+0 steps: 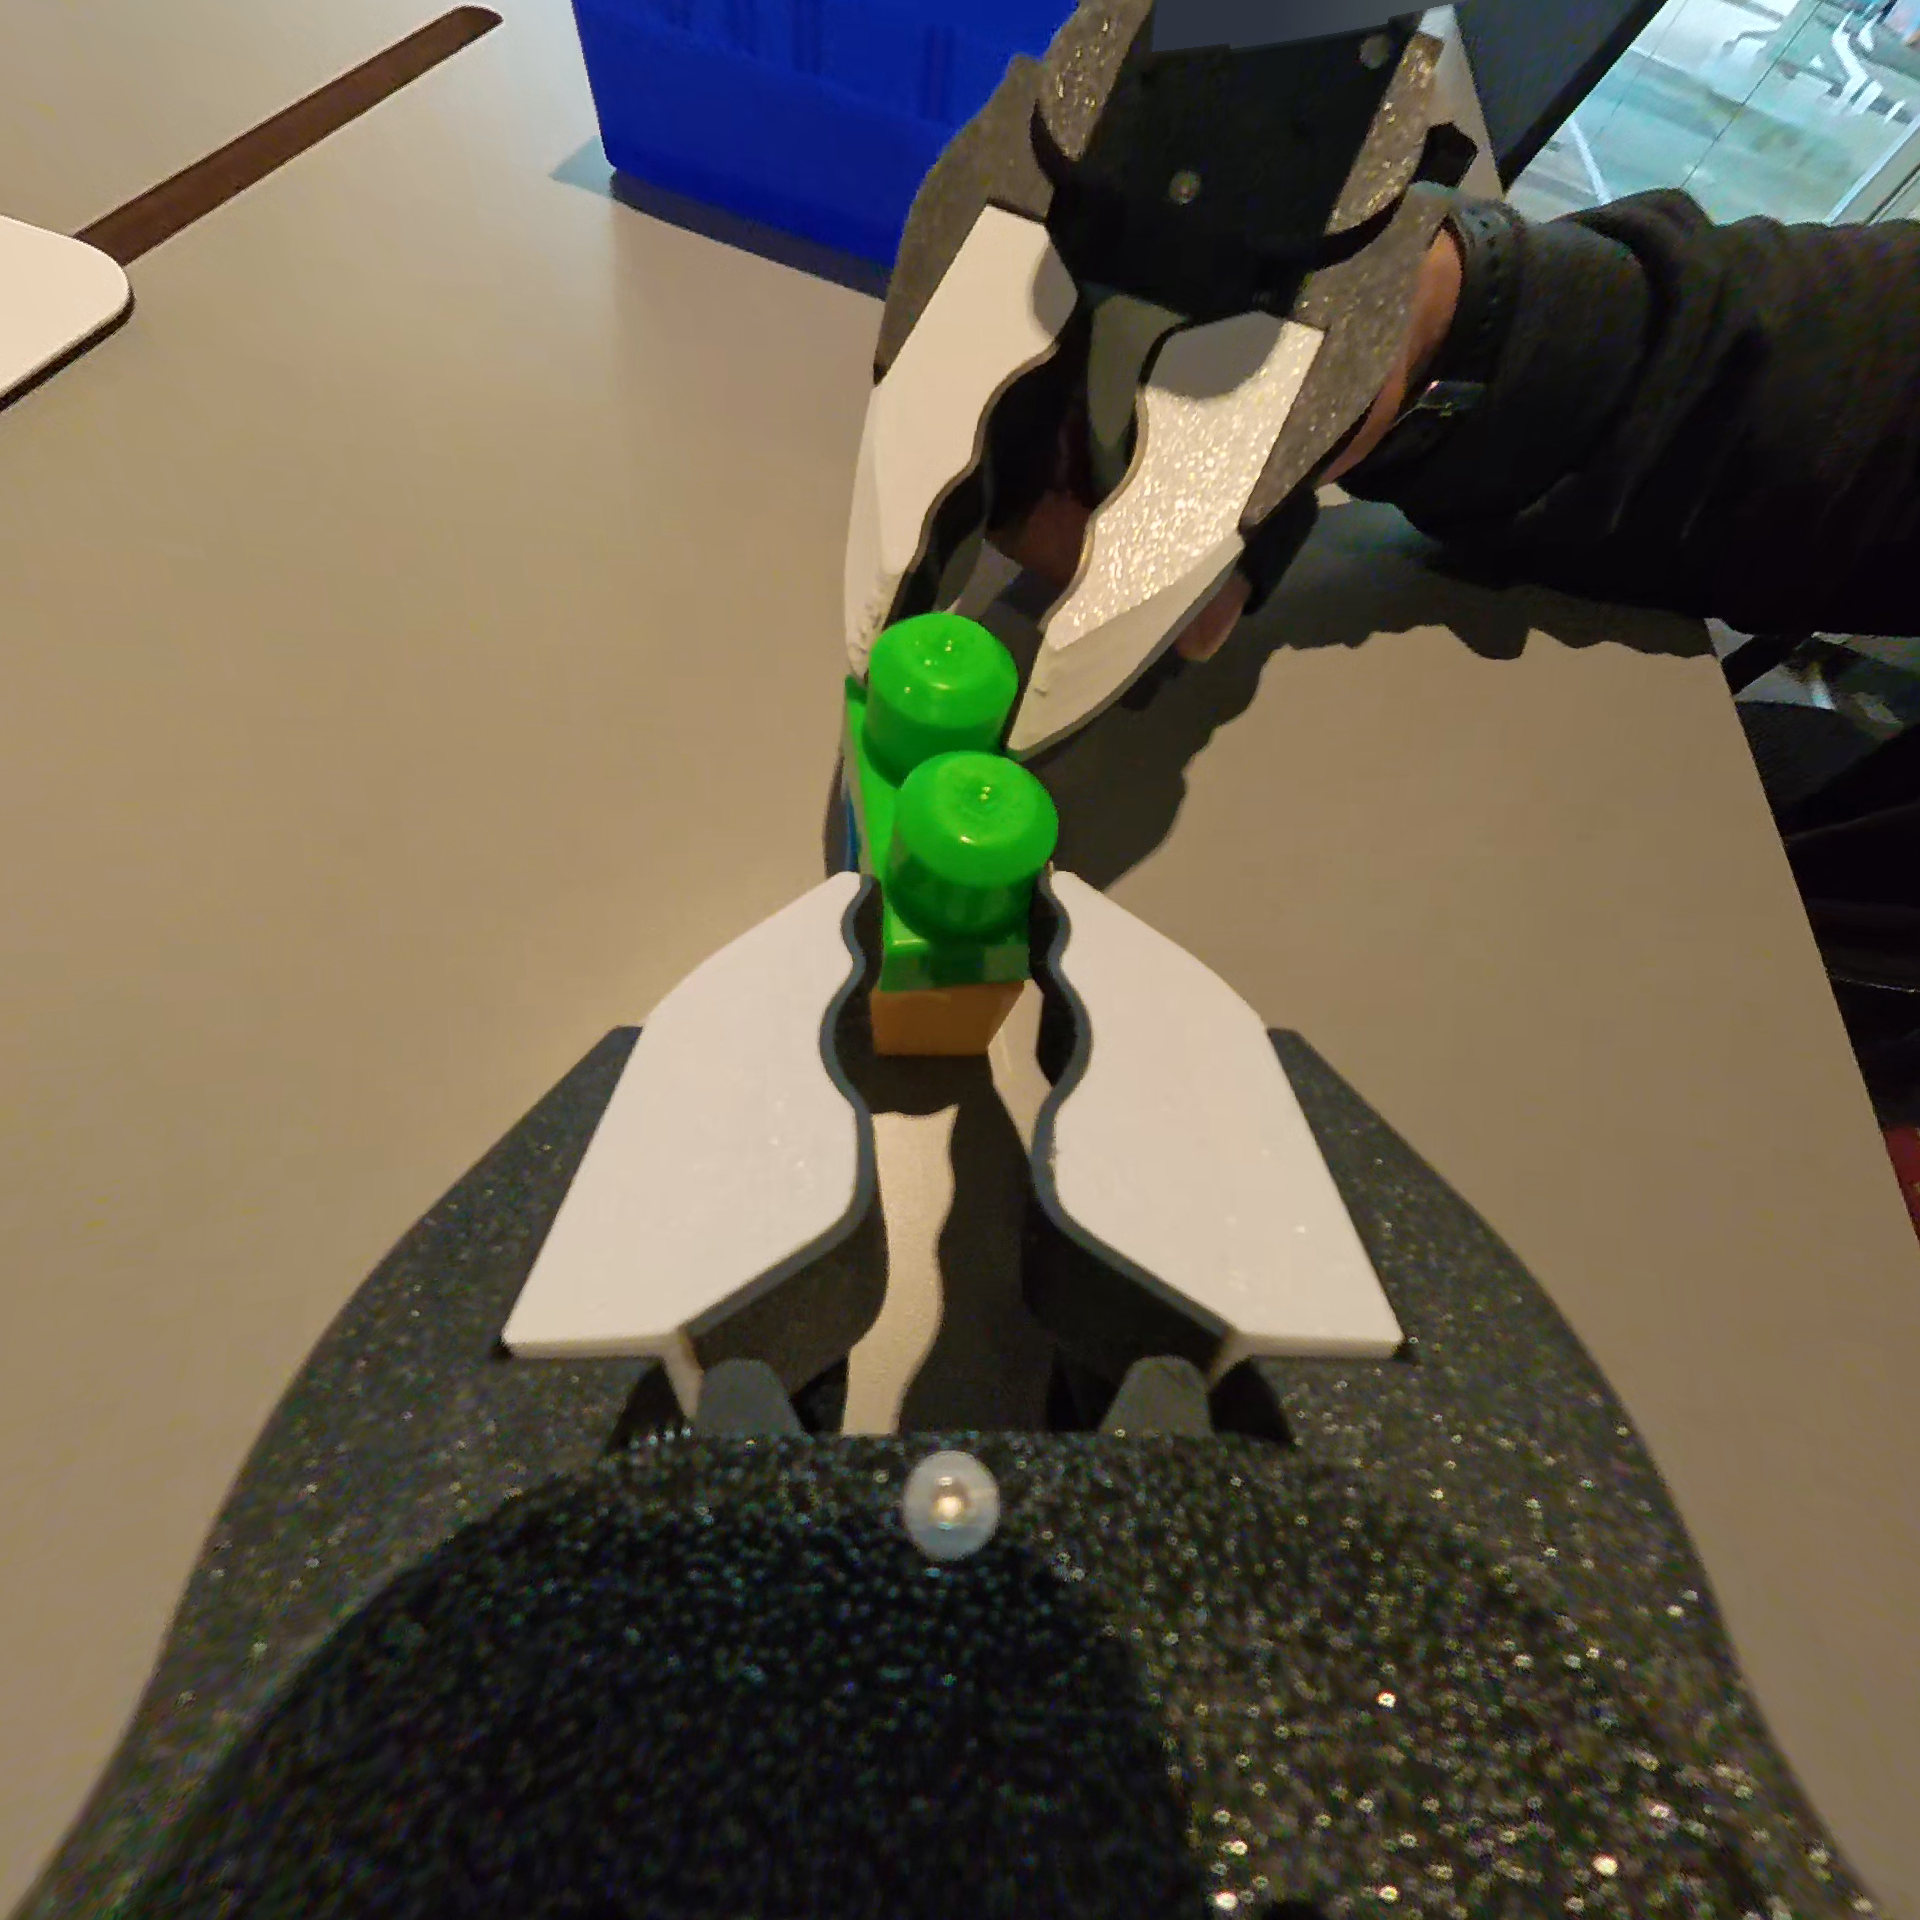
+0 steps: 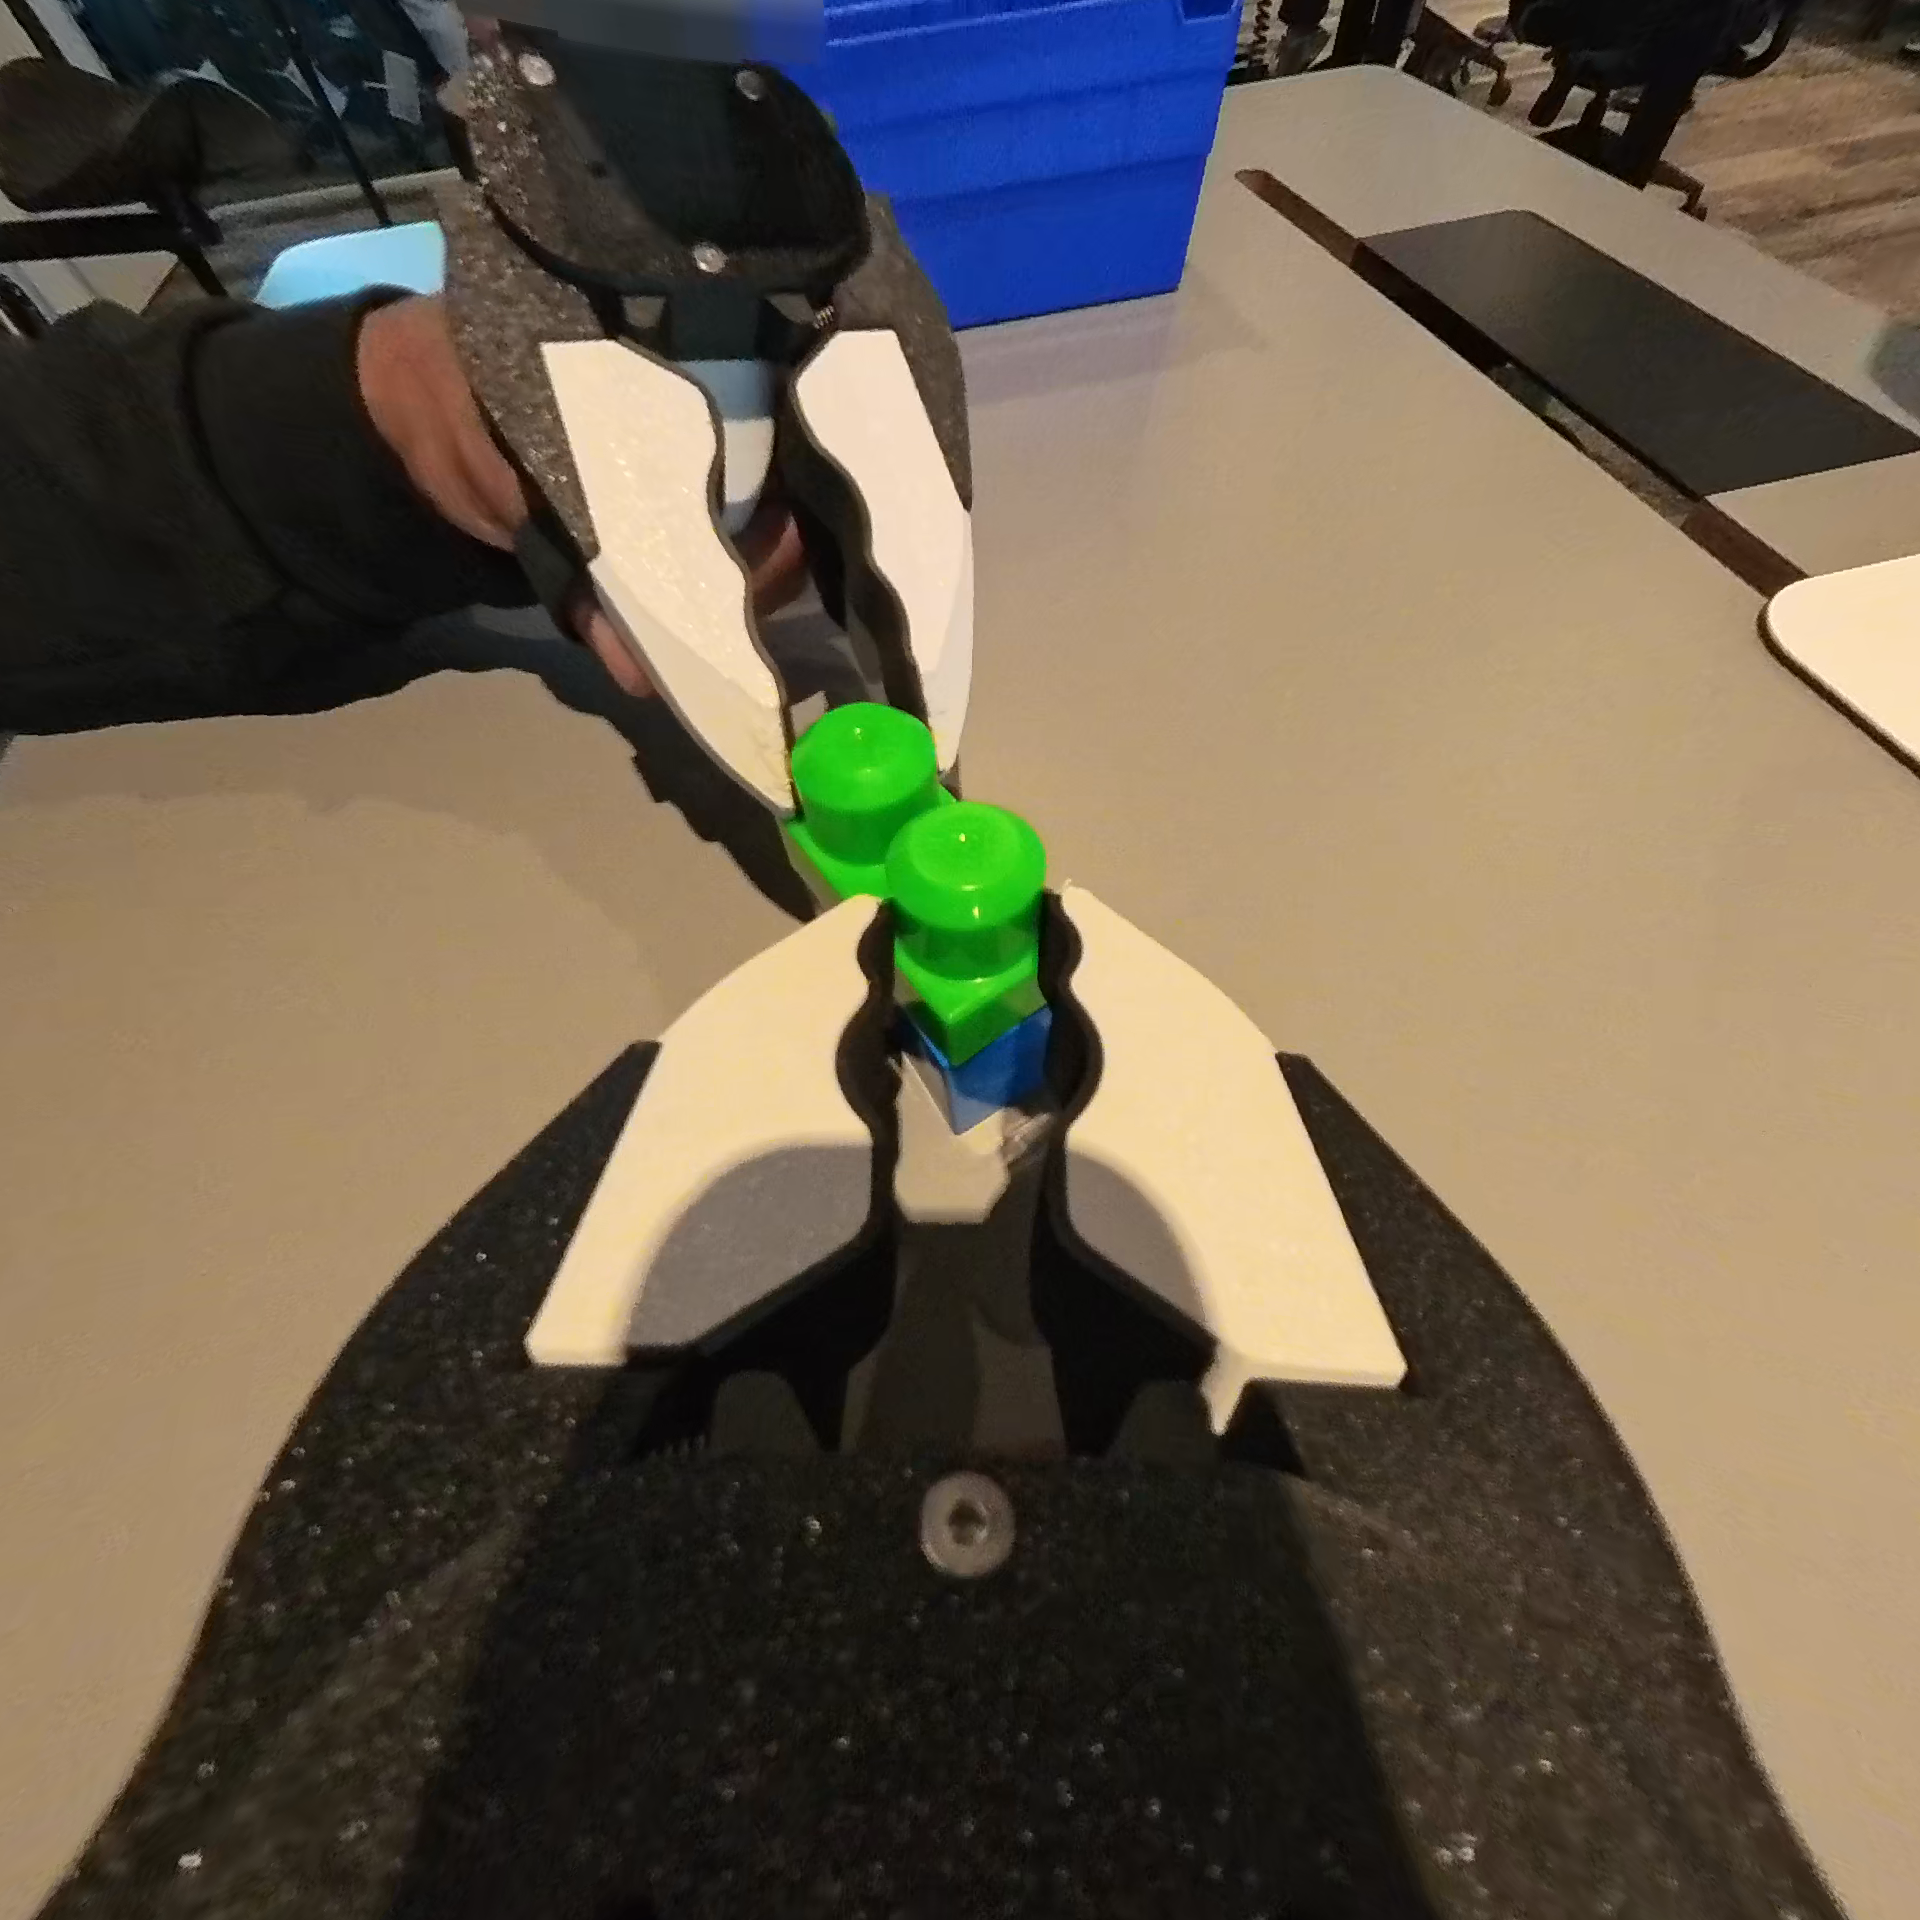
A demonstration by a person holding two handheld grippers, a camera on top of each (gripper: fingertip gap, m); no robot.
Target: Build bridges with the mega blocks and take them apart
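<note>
A green two-stud mega block (image 1: 940,769) lies across a tan block (image 1: 940,1020) at its near end and a blue block (image 1: 854,831) at its far end, on the grey table (image 1: 416,727). My left gripper (image 1: 956,896) is shut on the near end of the green block. My right gripper (image 1: 940,686) comes from the far side and is closed on the other end. In the right wrist view the right gripper (image 2: 966,914) grips the green block (image 2: 935,862) above the blue block (image 2: 1000,1081), and the left gripper (image 2: 871,774) holds the far end.
A blue plastic bin (image 1: 790,104) stands at the back of the table, also in the right wrist view (image 2: 1039,156). A black mat (image 2: 1621,353) and a white board (image 2: 1860,644) lie to one side. The table edge (image 1: 1787,790) runs close by. A person's sleeved hands hold both grippers. My left and right fingertips are right by each other.
</note>
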